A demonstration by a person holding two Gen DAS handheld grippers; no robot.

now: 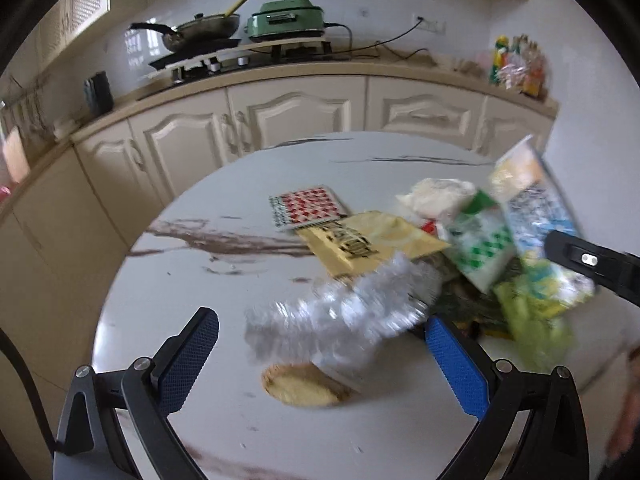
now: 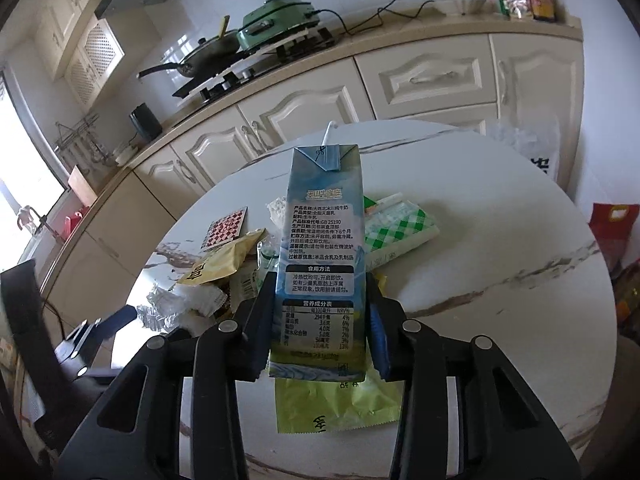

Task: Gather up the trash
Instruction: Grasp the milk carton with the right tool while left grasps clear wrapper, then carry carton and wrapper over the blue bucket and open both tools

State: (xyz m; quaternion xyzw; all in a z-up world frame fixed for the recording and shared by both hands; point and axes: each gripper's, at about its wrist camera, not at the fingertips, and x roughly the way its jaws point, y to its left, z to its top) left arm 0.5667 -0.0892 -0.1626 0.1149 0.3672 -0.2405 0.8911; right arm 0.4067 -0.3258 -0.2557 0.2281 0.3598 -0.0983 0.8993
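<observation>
My right gripper [image 2: 320, 280] is shut on a blue milk carton [image 2: 322, 240], which stands upright between the pads with a straw at its top. The left wrist view shows that carton [image 1: 532, 196] raised over the trash pile at the right. My left gripper [image 1: 320, 344] is open above the table, its blue pads [image 1: 192, 356] wide apart. A crumpled clear wrapper [image 1: 340, 320] lies between them, blurred, with a round yellow pastry cup [image 1: 304, 386] beneath it. The pile holds a yellow packet [image 1: 368, 240], a green-checked pack [image 1: 480, 248] and a green wrapper [image 2: 336, 408].
A round white marble table [image 2: 500, 280] bears it all. A red-checked mat [image 1: 308, 208] lies behind the pile. A clear plastic bag [image 2: 528, 148] sits at the table's far right edge. Cream cabinets [image 1: 280, 120] and a counter with a wok and green cooker stand beyond.
</observation>
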